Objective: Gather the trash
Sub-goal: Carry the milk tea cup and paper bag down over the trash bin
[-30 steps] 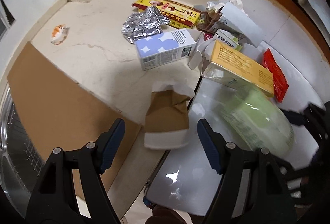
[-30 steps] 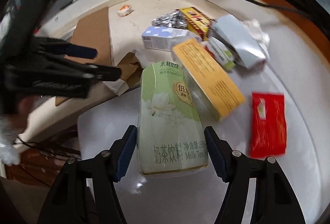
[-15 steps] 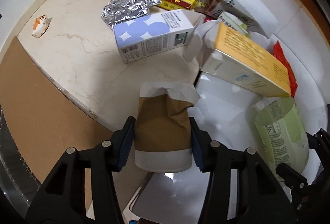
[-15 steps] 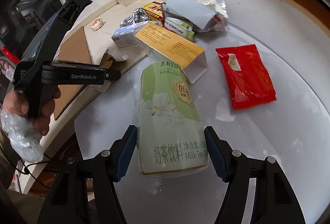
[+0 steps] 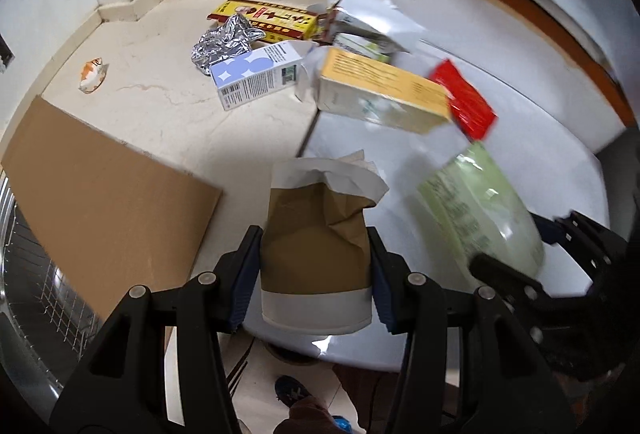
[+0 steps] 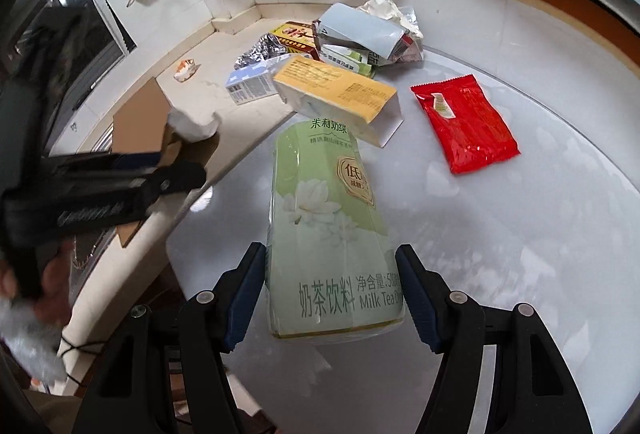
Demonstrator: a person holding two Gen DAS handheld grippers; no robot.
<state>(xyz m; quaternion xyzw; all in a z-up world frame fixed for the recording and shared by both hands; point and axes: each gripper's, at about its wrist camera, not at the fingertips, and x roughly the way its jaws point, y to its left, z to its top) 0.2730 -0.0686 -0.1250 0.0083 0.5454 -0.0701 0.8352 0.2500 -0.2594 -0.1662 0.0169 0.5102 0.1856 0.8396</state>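
Note:
My left gripper [image 5: 314, 278] is shut on a crushed brown and white paper cup [image 5: 316, 254] and holds it above the counter edge. My right gripper [image 6: 334, 292] is shut on a green milk tea bottle [image 6: 328, 234], held over the white round table [image 6: 520, 254]. The bottle also shows at the right of the left wrist view [image 5: 480, 206]. The left gripper with the cup shows at the left of the right wrist view [image 6: 188, 142].
Trash lies ahead: a yellow box [image 6: 336, 94], a red packet [image 6: 464, 122], a blue-dotted white carton [image 5: 256, 74], crumpled foil [image 5: 224, 42], a yellow-red box [image 5: 268, 18], a grey-white bag [image 6: 360, 30]. A small orange wrapper [image 5: 93, 74] and brown cardboard [image 5: 100, 202] lie left.
My left gripper has closed on the paper cup and lifted it back from the counter. My right gripper has raised the bottle and drawn back from the pile.

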